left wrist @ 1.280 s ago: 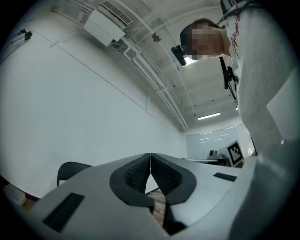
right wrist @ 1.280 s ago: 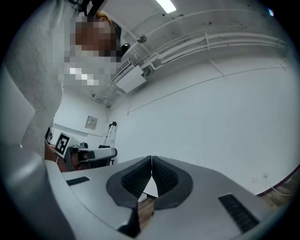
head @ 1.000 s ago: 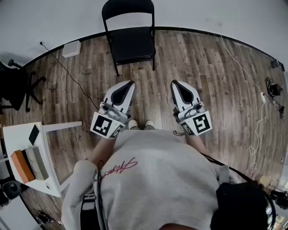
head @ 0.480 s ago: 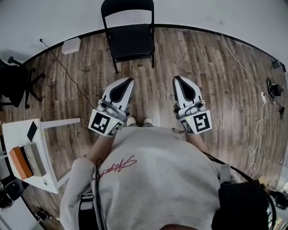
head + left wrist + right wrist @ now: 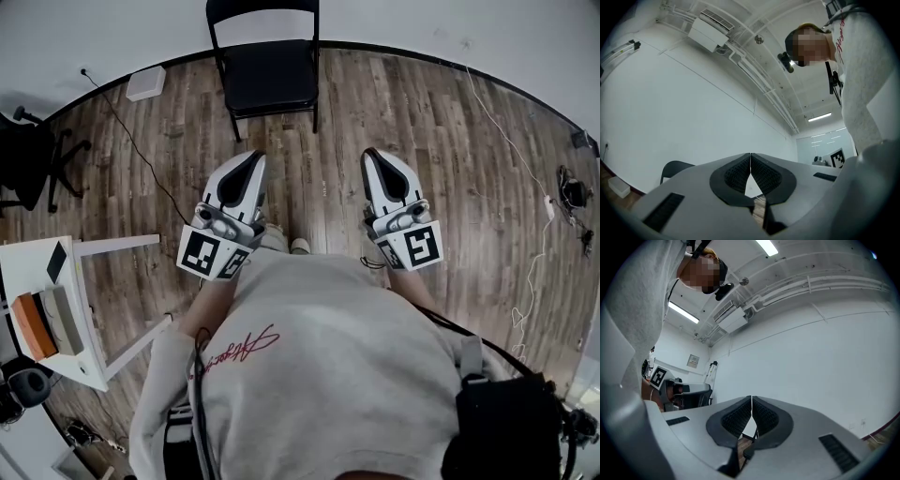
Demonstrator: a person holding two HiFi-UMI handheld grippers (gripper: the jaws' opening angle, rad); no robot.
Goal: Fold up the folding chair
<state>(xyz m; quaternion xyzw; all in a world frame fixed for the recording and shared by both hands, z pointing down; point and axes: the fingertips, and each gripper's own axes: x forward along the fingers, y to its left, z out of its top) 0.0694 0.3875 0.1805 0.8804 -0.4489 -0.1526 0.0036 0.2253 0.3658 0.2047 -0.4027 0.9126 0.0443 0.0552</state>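
Note:
A black folding chair (image 5: 267, 70) stands unfolded against the white wall at the top of the head view, its seat facing me. My left gripper (image 5: 251, 161) and right gripper (image 5: 375, 157) are both held out in front of my body, side by side, pointing at the chair and well short of it. Both are shut with nothing between the pads. In the left gripper view the chair's backrest (image 5: 675, 167) peeks over the left gripper (image 5: 750, 161). The right gripper view shows the right gripper (image 5: 752, 405) closed, with a sliver of a chair leg behind the pads.
A white table (image 5: 66, 319) with an orange box stands at the left. A black office chair (image 5: 28, 159) is at the far left, a white box (image 5: 147, 83) by the wall. Cables (image 5: 525, 187) trail over the wooden floor at the right.
The chair has slid up towards the top of the head view and the table has shifted left and down. Both grippers stay shut and keep their side-by-side pose.

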